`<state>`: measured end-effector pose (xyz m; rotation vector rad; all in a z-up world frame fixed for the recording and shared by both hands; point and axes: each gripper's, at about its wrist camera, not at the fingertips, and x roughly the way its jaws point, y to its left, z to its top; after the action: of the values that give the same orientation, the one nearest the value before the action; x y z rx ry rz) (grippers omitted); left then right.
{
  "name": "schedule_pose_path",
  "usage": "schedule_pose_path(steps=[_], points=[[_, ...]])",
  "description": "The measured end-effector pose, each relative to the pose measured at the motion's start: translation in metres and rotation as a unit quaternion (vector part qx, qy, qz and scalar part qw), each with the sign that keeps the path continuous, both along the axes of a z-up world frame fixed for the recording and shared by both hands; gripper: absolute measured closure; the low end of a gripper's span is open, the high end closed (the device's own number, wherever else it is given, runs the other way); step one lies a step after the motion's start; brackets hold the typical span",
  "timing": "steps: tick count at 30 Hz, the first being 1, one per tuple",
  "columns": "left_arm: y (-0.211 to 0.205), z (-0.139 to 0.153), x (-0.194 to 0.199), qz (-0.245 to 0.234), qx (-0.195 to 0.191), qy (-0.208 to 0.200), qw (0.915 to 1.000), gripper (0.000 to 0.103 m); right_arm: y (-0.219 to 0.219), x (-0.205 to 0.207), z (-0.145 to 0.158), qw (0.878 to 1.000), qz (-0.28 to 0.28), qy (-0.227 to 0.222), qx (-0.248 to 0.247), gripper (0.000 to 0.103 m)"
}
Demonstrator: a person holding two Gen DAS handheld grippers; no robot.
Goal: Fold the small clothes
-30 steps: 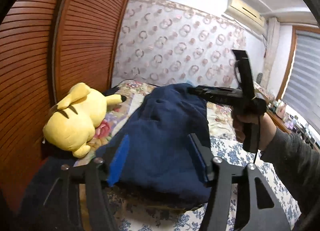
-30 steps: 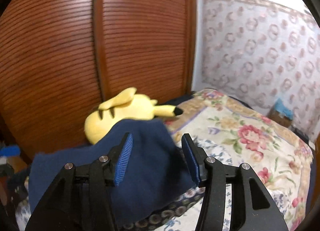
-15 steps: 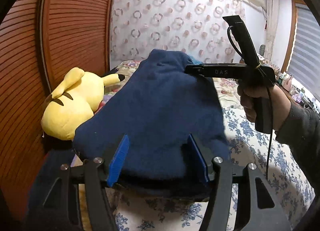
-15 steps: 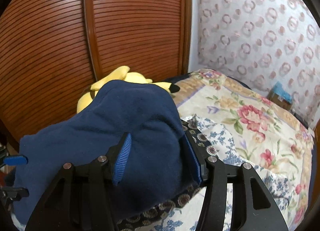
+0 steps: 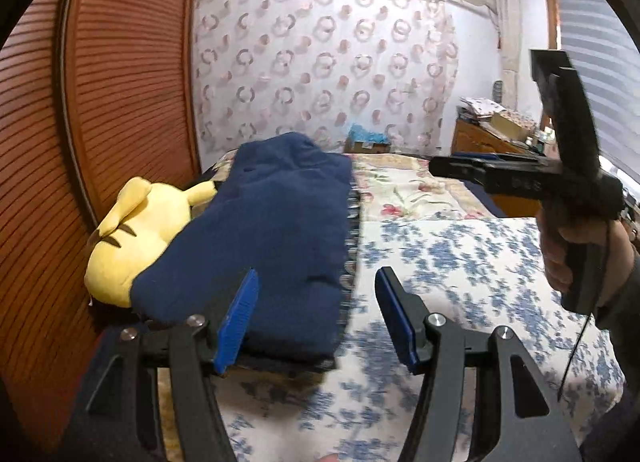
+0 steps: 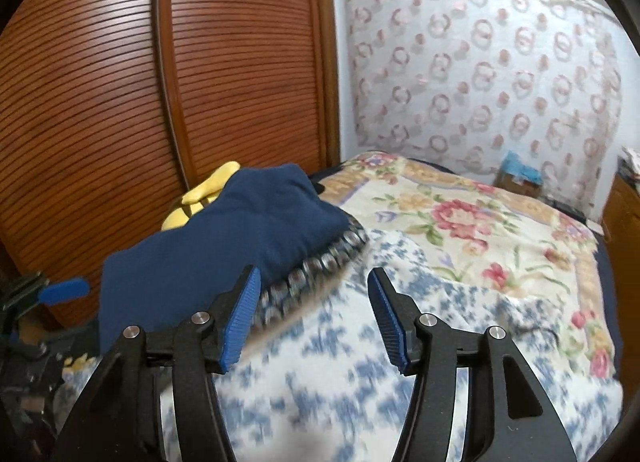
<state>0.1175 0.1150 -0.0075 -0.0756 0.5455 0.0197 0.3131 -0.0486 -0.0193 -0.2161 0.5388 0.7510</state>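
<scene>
A navy garment (image 5: 272,230) lies folded on the bed's left side, its far end against a yellow plush toy (image 5: 132,234). A dark patterned edge (image 6: 320,262) shows under its right side. My left gripper (image 5: 316,318) stands open at the garment's near right corner; its left finger is over the cloth and its right finger over bare sheet. My right gripper (image 6: 312,318) is just right of the navy garment (image 6: 224,246), its jaws opening with only the sheet between them. In the left wrist view a hand (image 5: 568,254) holds the right gripper (image 5: 436,166) above the bed.
A wooden louvred wardrobe (image 5: 120,82) runs along the left behind the plush toy (image 6: 208,190). A blue-flowered sheet (image 5: 460,262) covers the near bed and a rose-patterned quilt (image 6: 480,214) the far part. A dresser (image 5: 480,138) with clutter stands at the back right.
The garment was raised and draped between both pairs of fingers; now it lies flat on the bed. Both grippers have slid off it to the right, and the right one has let go.
</scene>
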Motion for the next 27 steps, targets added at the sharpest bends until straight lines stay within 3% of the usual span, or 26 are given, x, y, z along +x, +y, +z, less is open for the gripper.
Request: schedule_pose_path(steps=[14,23,27], points=[[-0.069,0.020,-0.028,-0.044,0.010,-0.035,0.9984,0.040,-0.102,-0.079,0.011,0.997,-0.068,-0.018,0.024,0.025],[-0.101,0.034,-0.043,-0.069,0.016,-0.035,0.9969,0.040,-0.147,-0.119,0.016,0.994,-0.096,-0.033,0.048,0.019],[-0.115,0.040,-0.044,-0.078,0.009,-0.029,0.9965,0.040,-0.169,-0.141,0.019,0.989,-0.135,-0.042,0.048,0.018]])
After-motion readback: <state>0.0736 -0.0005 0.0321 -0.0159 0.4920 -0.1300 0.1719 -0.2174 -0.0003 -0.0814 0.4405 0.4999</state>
